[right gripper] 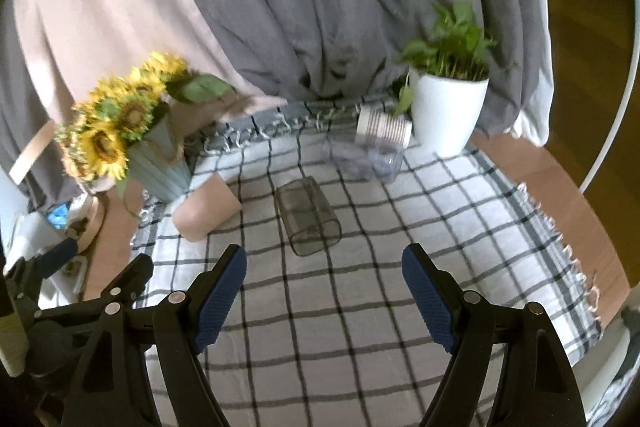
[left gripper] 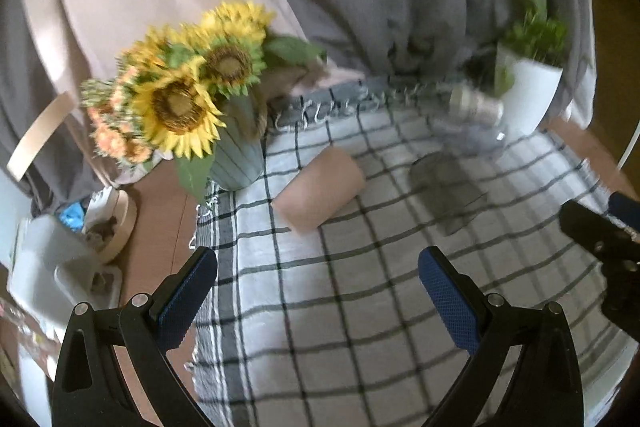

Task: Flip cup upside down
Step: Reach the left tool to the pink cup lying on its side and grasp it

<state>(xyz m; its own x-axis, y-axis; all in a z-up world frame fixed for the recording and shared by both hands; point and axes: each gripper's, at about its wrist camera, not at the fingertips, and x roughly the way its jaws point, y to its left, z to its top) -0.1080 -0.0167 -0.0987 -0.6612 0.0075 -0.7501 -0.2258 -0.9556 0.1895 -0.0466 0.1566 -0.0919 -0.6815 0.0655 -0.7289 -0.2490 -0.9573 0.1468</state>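
Several cups lie on their sides on a checked cloth [right gripper: 360, 307]. A pink cup [right gripper: 206, 209] lies at the left, also in the left wrist view [left gripper: 320, 189]. A smoky clear cup [right gripper: 310, 221] lies in the middle, mouth toward me, also in the left wrist view [left gripper: 444, 187]. A clear cup [right gripper: 368, 161] and a ribbed silver cup [right gripper: 382, 131] lie at the back. My right gripper [right gripper: 324, 265] is open and empty, just short of the smoky cup. My left gripper [left gripper: 318, 267] is open and empty, short of the pink cup.
A blue vase of sunflowers [right gripper: 160, 167] stands at the cloth's back left. A white pot with a green plant [right gripper: 446, 115] stands at the back right. Grey and pink curtains hang behind. White and wooden items [left gripper: 80, 251] sit on the table at the far left.
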